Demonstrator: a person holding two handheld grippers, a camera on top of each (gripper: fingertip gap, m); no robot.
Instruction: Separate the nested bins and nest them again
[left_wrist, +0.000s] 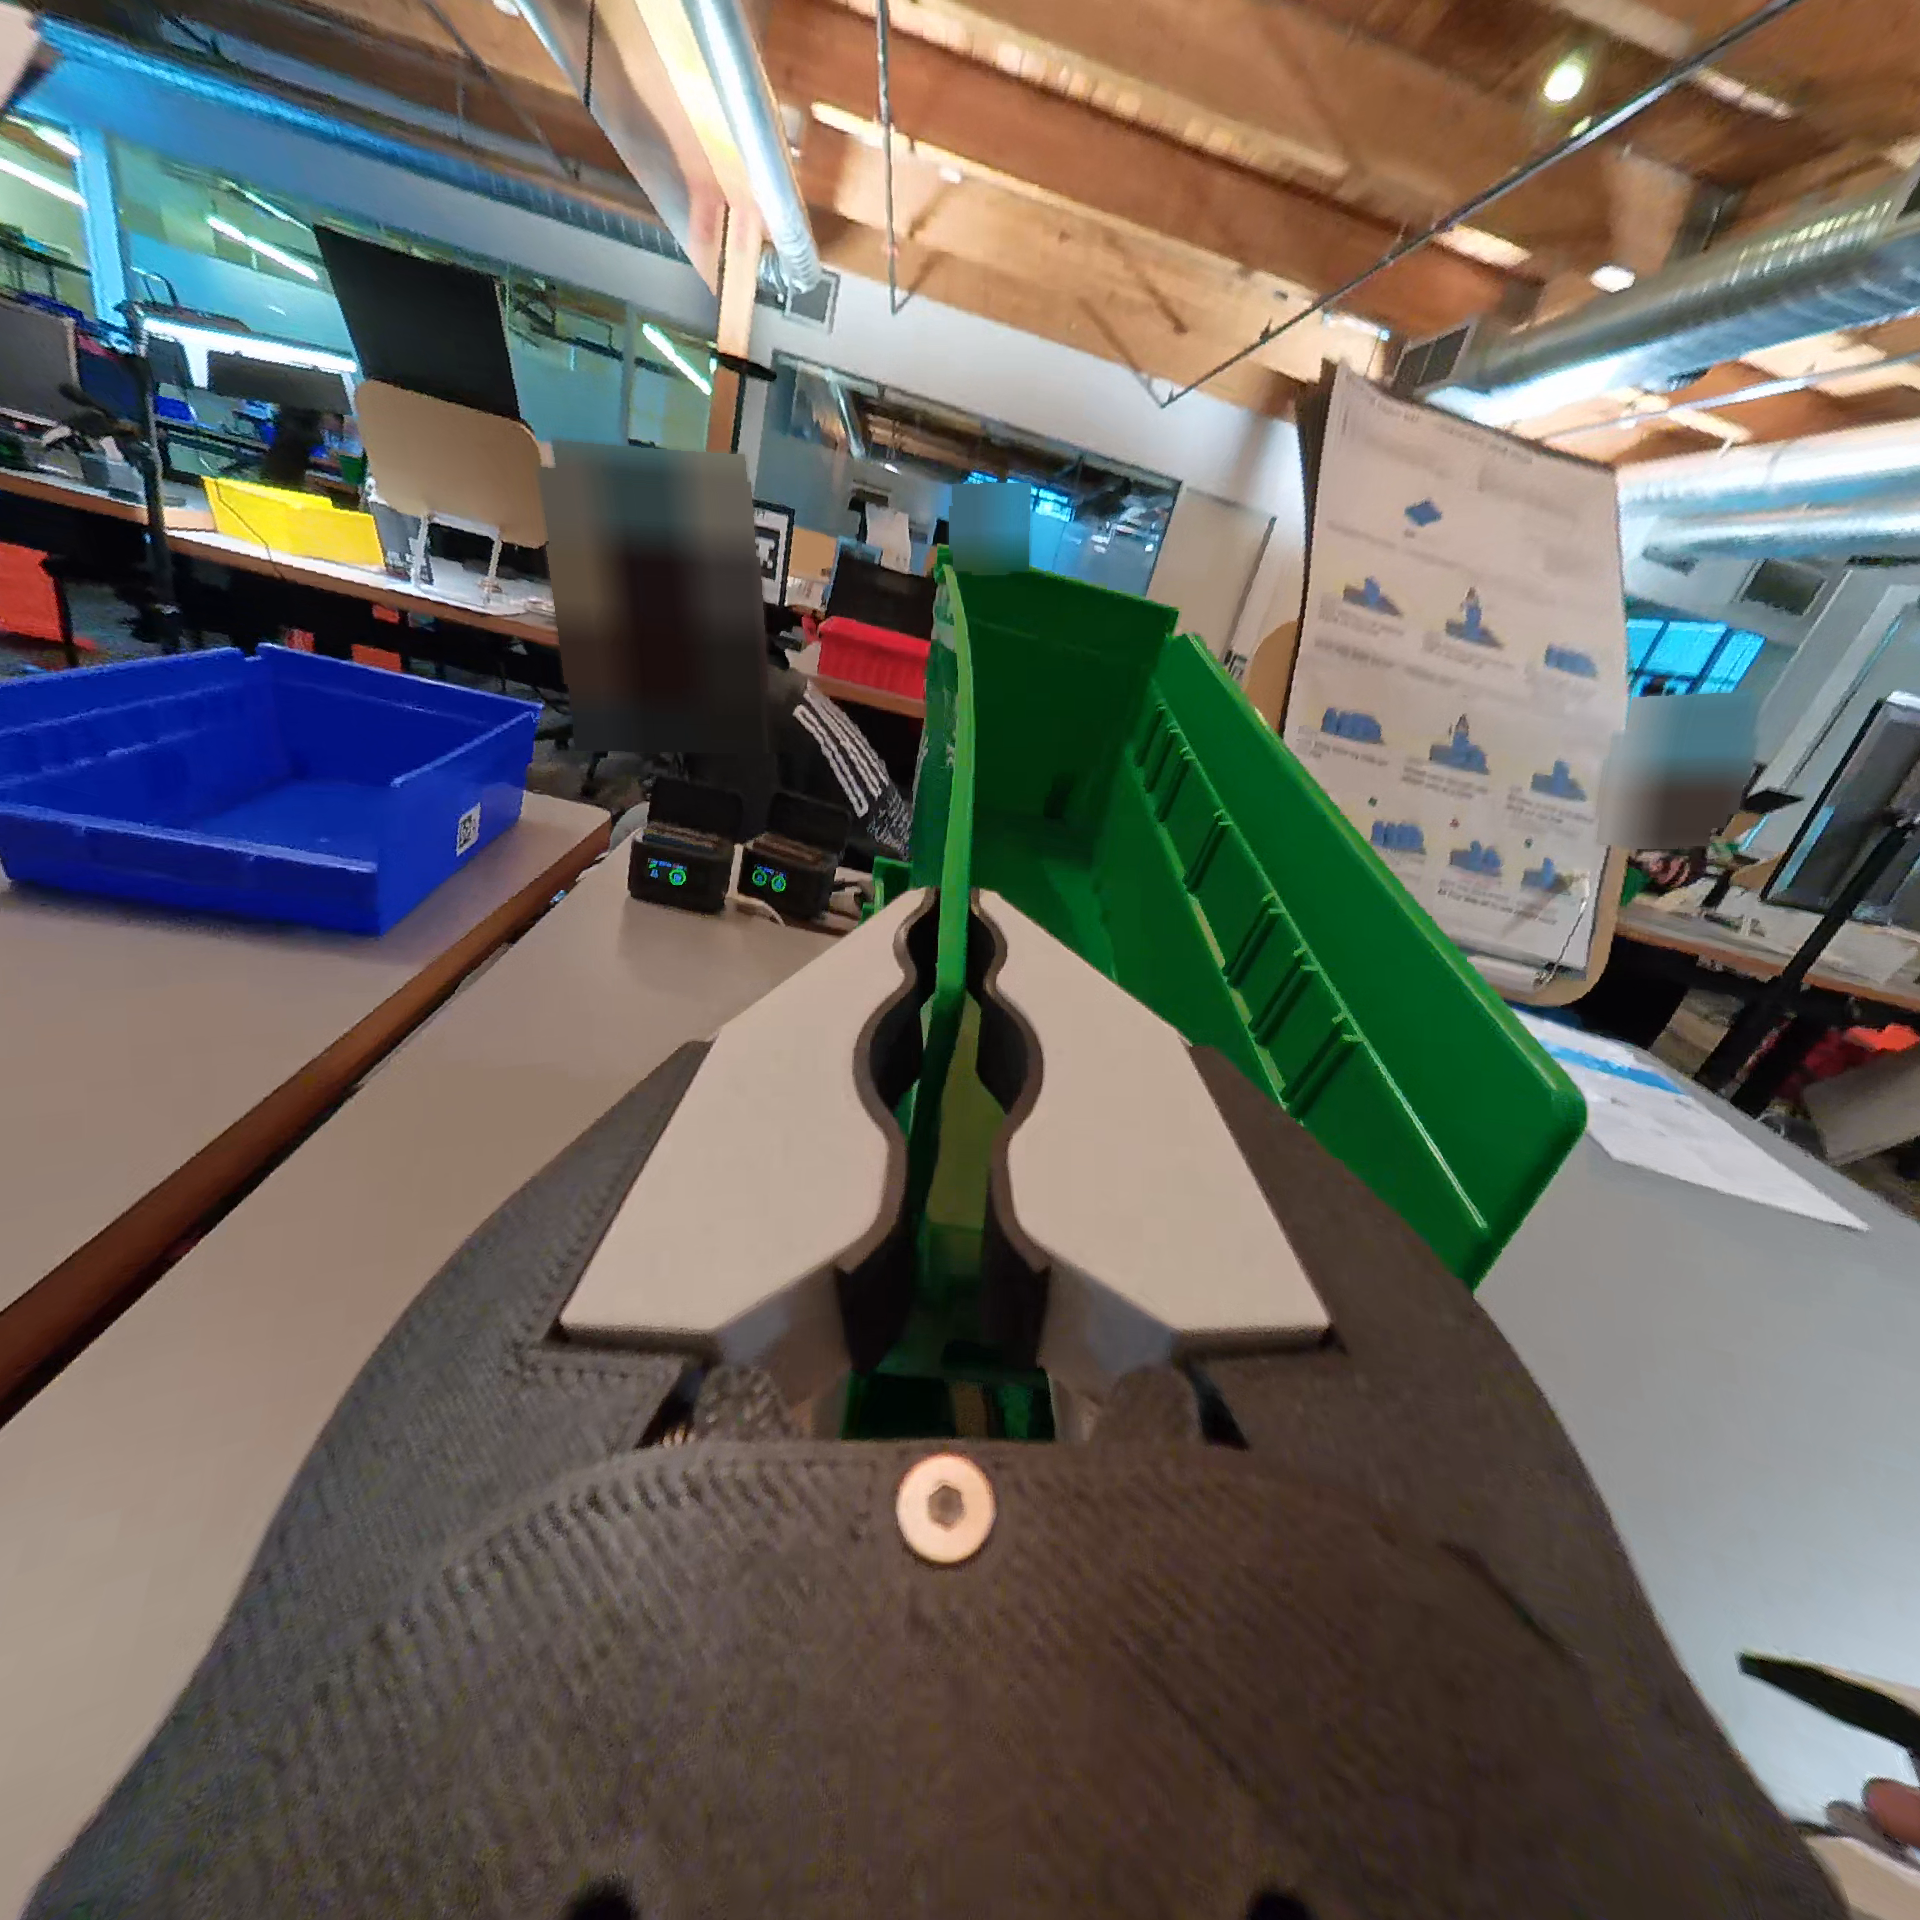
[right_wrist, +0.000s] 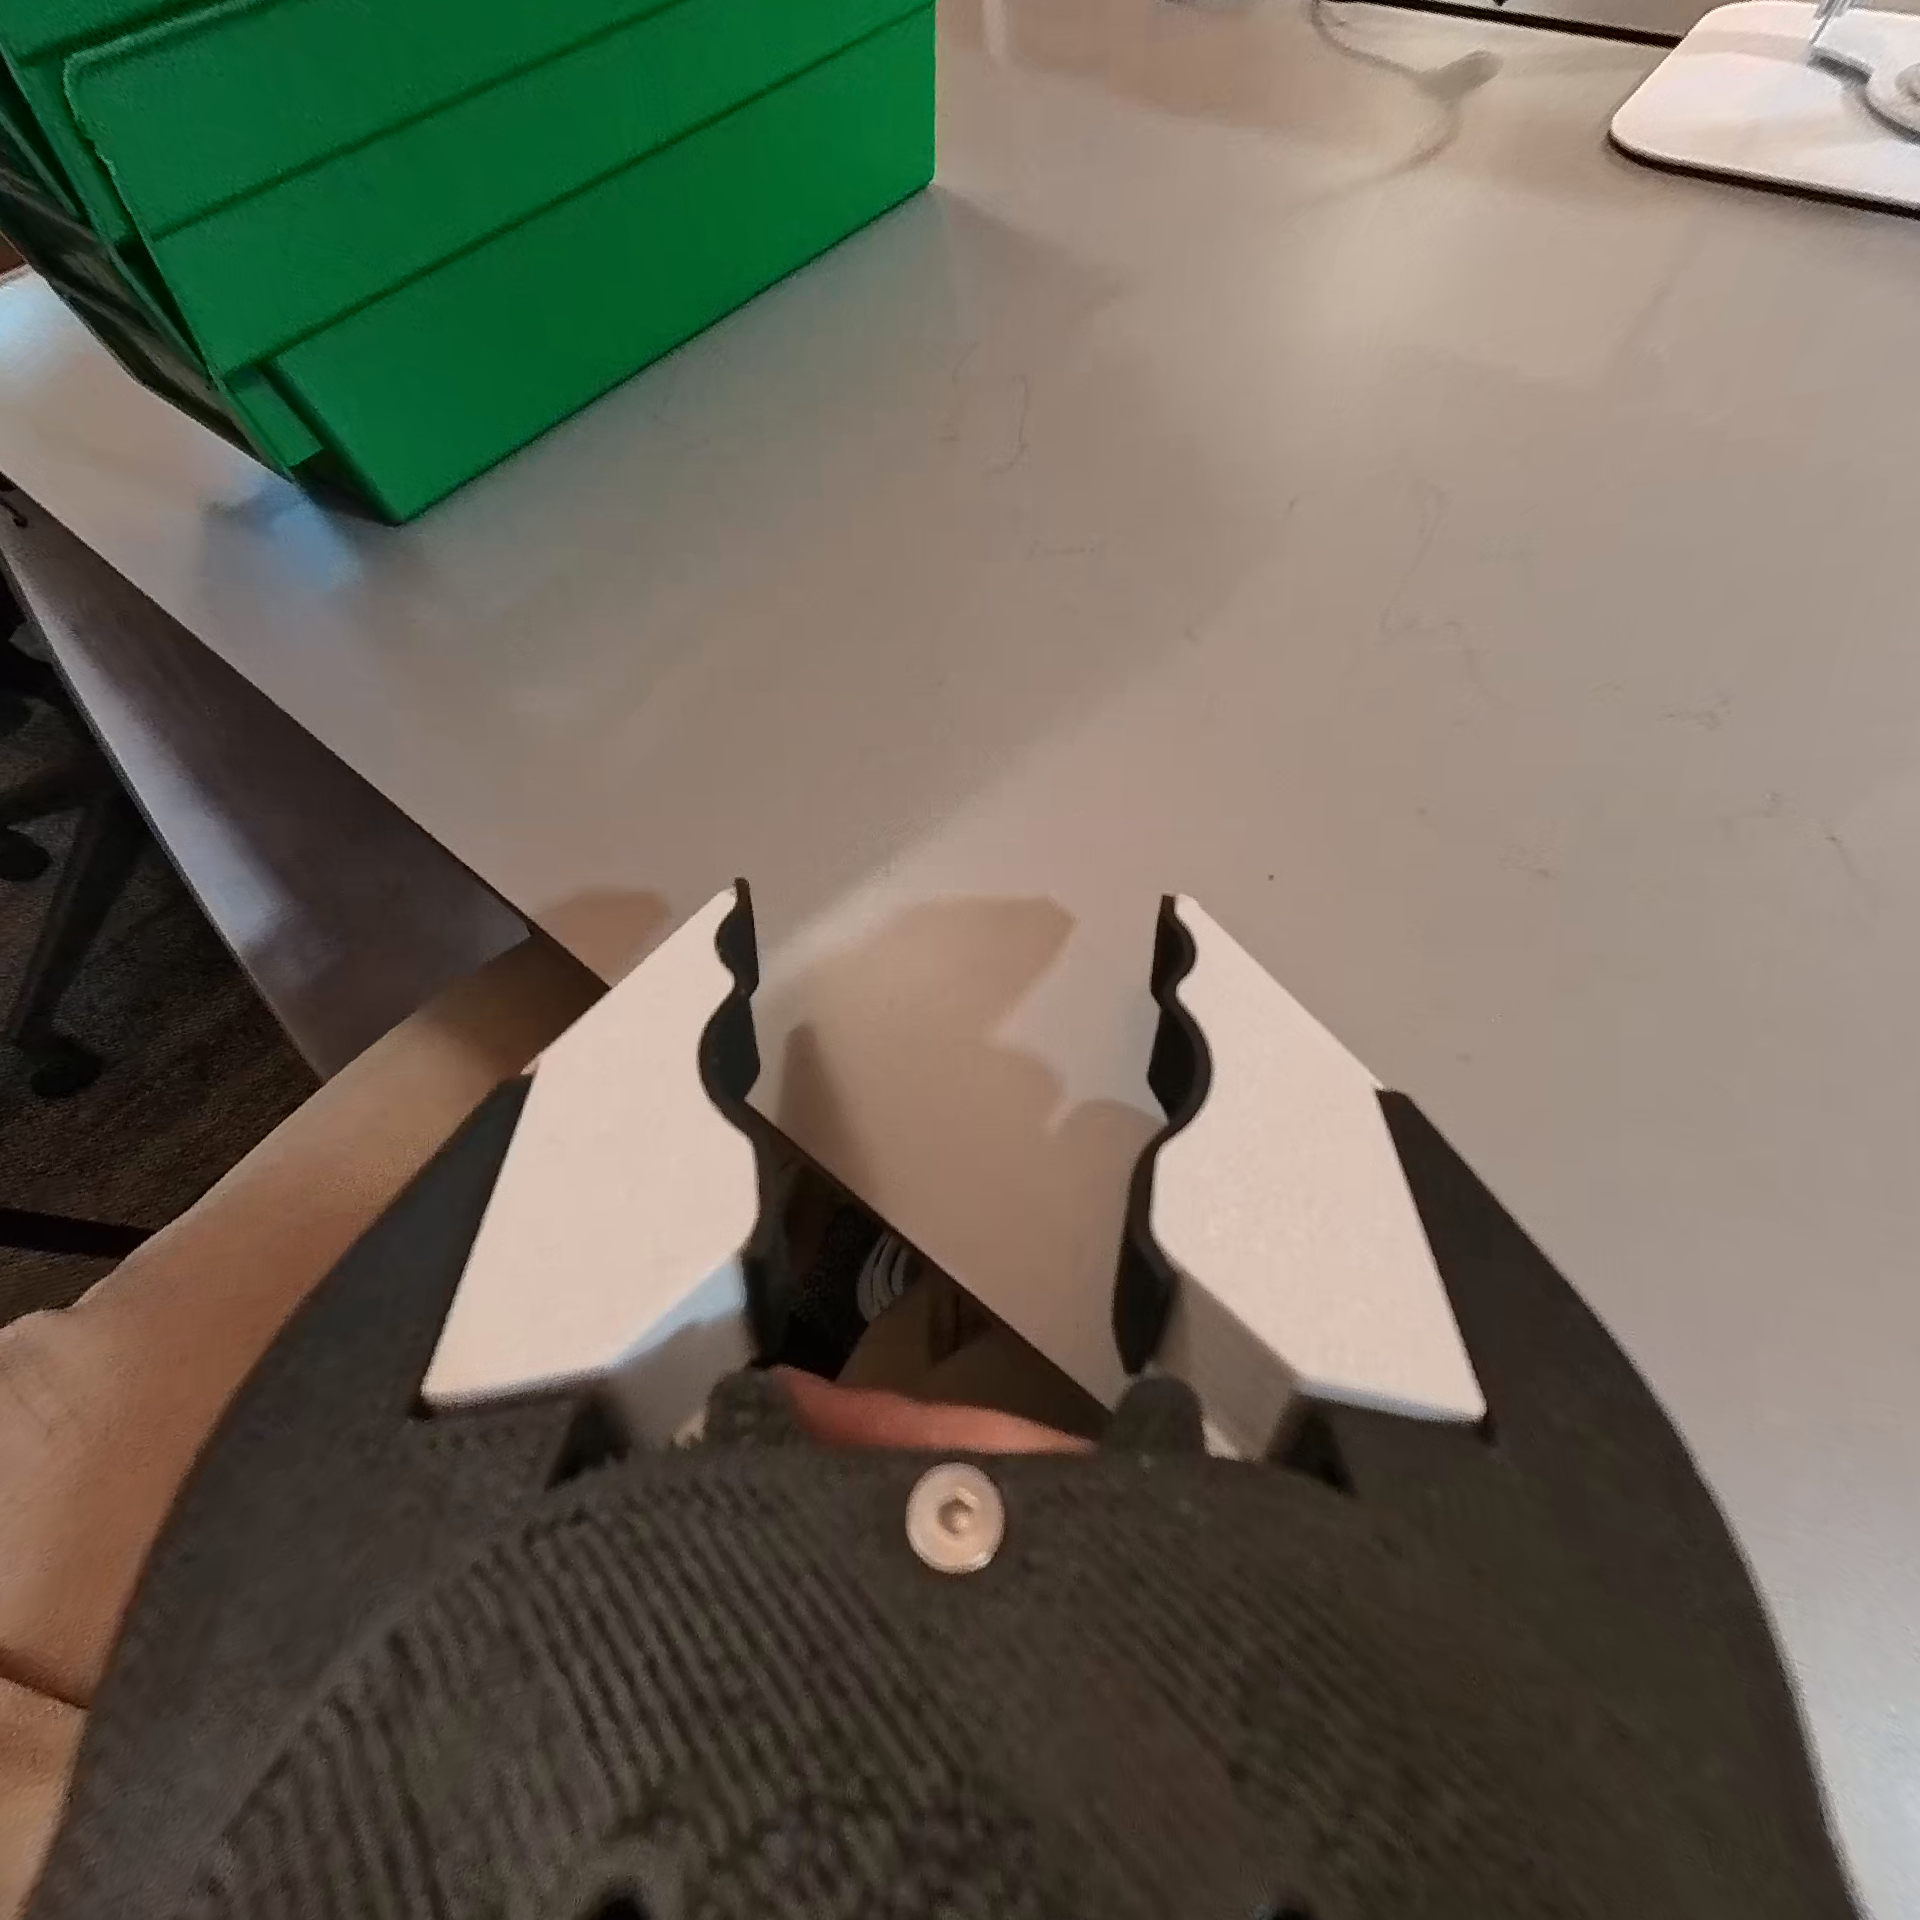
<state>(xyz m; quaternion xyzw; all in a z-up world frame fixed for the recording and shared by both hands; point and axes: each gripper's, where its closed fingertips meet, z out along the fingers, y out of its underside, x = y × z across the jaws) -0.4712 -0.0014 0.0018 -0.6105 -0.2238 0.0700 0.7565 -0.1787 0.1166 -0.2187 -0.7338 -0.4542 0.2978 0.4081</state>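
Green bin (left_wrist: 1195, 831) is up off the grey table (left_wrist: 312, 1195), tipped steeply on edge, and the left gripper (left_wrist: 948, 914) has one of its thin walls pinched between the two pale fingers (left_wrist: 790, 1122), closed down tight on the plastic. The wall runs straight ahead out of the jaws, and the bin's ribbed inside opens away to the gripper's right. Off to its left, on a neighbouring table, sits a blue bin (left_wrist: 260, 790), well apart. Just ahead and slightly left of the fingertips stand two small black devices (left_wrist: 727, 847) with lit green displays. Farther back there's a yellow bin (left_wrist: 296, 520), and a red bin (left_wrist: 873, 655) behind the green one. To the right leans a poster board (left_wrist: 1455, 665), with a sheet of paper (left_wrist: 1683, 1132) lying on the table near it.

Over at the right gripper (right_wrist: 956, 914), the jaws are spread wide with nothing between them, hovering over the table's near edge. A stack of nested green bins (right_wrist: 499, 239) rests on the table well ahead and to its left, untouched. Far ahead to the right lies a white pad (right_wrist: 1756, 114).
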